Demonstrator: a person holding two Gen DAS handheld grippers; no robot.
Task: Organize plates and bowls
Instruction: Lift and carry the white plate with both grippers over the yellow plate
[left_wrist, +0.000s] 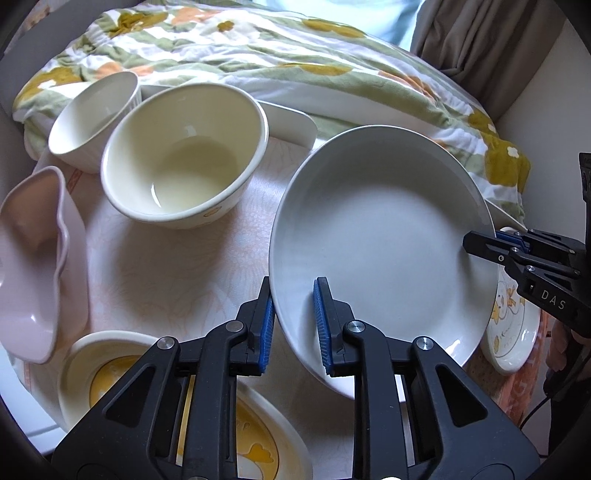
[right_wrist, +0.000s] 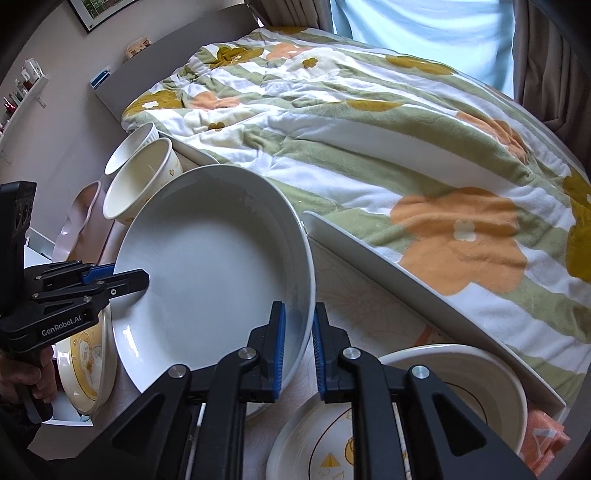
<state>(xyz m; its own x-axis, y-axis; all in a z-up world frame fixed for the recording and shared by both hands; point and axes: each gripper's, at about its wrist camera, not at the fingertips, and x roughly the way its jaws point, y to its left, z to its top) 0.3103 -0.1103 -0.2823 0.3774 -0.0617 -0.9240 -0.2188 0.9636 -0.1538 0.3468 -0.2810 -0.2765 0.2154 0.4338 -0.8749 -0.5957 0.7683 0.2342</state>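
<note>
A large grey-white deep plate is held tilted above the table by both grippers. My left gripper is shut on its near rim. My right gripper is shut on its right rim. In the right wrist view the plate fills the middle, my right gripper clamps its rim, and my left gripper grips the far-left rim. A cream bowl and a white ribbed bowl stand at the back left. A pink wavy dish sits at the left.
Plates with yellow cartoon prints lie below the left gripper and at the right; another plate and a white bowl lie under the right gripper. A white tray stands behind. A flowered quilt covers the bed beyond.
</note>
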